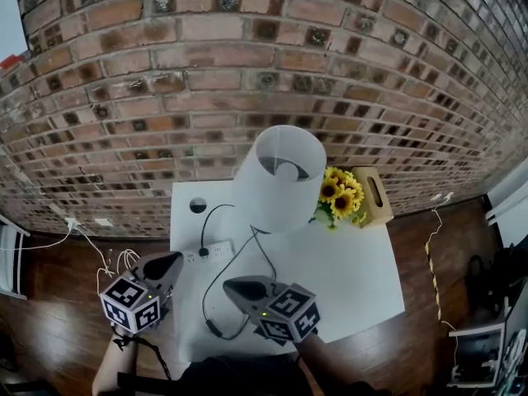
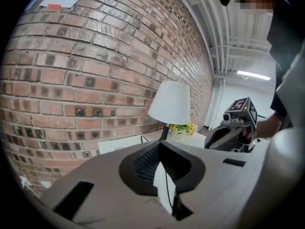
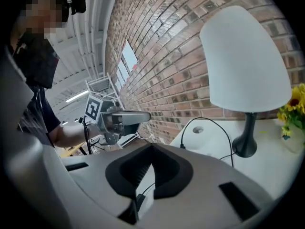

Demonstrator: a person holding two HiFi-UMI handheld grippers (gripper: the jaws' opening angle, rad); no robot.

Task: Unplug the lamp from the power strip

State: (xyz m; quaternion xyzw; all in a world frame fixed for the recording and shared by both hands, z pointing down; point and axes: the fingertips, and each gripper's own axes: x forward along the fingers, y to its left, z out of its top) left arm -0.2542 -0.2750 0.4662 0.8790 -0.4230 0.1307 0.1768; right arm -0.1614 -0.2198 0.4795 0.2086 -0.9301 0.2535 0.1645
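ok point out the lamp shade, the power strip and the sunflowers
lamp shade [image 1: 266, 200], head view, on its white outer wall
power strip [image 1: 219, 249], head view, middle of its top face
sunflowers [image 1: 340, 193], head view, on a yellow bloom

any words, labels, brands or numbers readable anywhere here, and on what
None can be read.
Marker cube on the left gripper: black-and-white squares only, no letters.
Marker cube on the right gripper: the same.
Red patch high on the brick wall: too small to read.
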